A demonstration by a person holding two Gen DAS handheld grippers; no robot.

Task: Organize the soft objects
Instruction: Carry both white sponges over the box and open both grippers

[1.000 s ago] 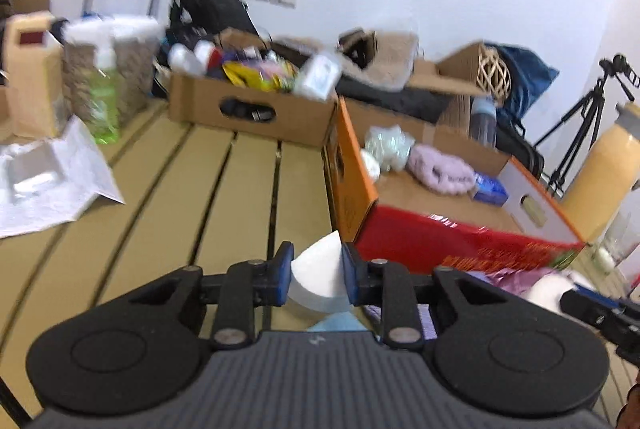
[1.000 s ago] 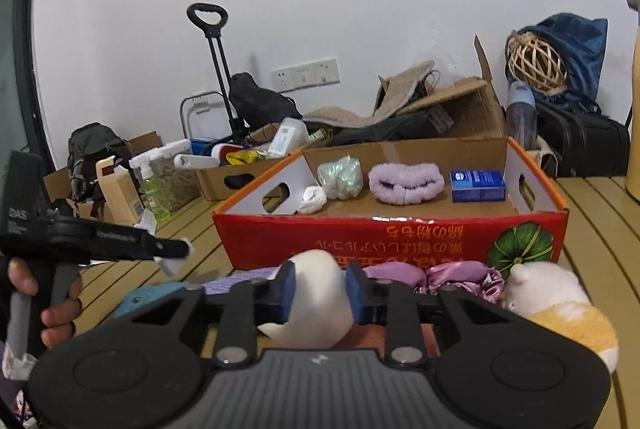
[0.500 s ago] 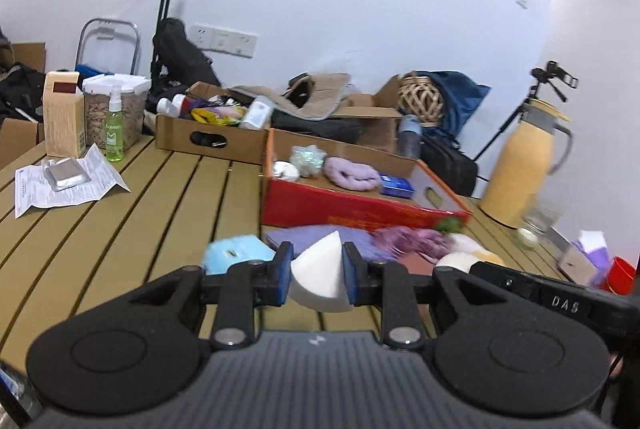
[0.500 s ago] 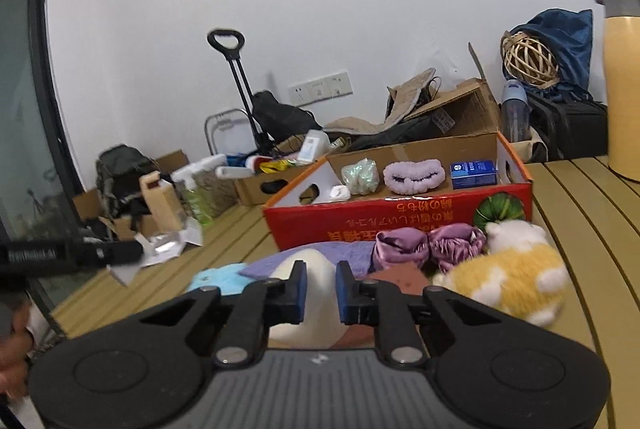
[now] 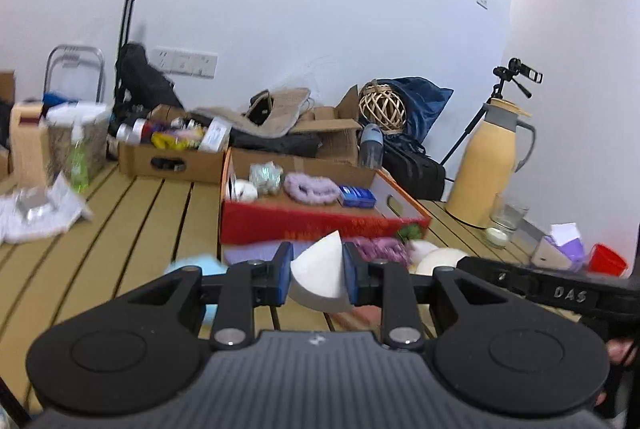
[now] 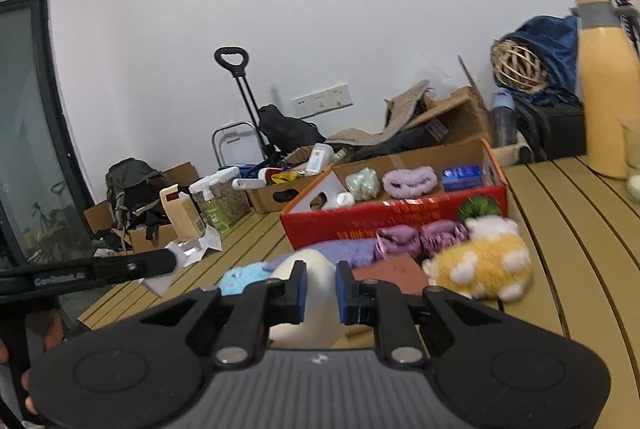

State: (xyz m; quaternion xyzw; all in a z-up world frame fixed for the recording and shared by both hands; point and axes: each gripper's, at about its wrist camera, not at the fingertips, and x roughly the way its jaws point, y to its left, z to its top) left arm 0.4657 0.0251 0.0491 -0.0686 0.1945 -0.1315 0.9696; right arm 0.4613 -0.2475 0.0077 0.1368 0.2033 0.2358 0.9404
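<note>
My left gripper (image 5: 317,279) is shut on a white foam wedge (image 5: 320,279) and holds it above the slatted table. My right gripper (image 6: 320,287) is shut on a cream egg-shaped soft object (image 6: 308,305), also lifted. Ahead stands a red cardboard box (image 5: 320,225) (image 6: 400,219) holding a purple fluffy headband (image 6: 408,179), a pale green scrunchie (image 6: 362,183), a small white item and a blue packet. In front of the box lie purple satin scrunchies (image 6: 420,235), a lilac cloth (image 6: 344,251), a yellow-white plush (image 6: 482,265) and a blue plush (image 6: 244,275).
A brown box of bottles (image 5: 172,155) stands behind the red box. A yellow thermos (image 5: 486,165) and a glass (image 5: 506,219) stand at the right. Paper, a spray bottle (image 5: 78,163) and a carton sit at the left. A red cup (image 5: 608,259) is far right.
Both grippers have pulled back and up from the box with their soft objects still held. The right view has tilted, and the left has swung slightly left.
</note>
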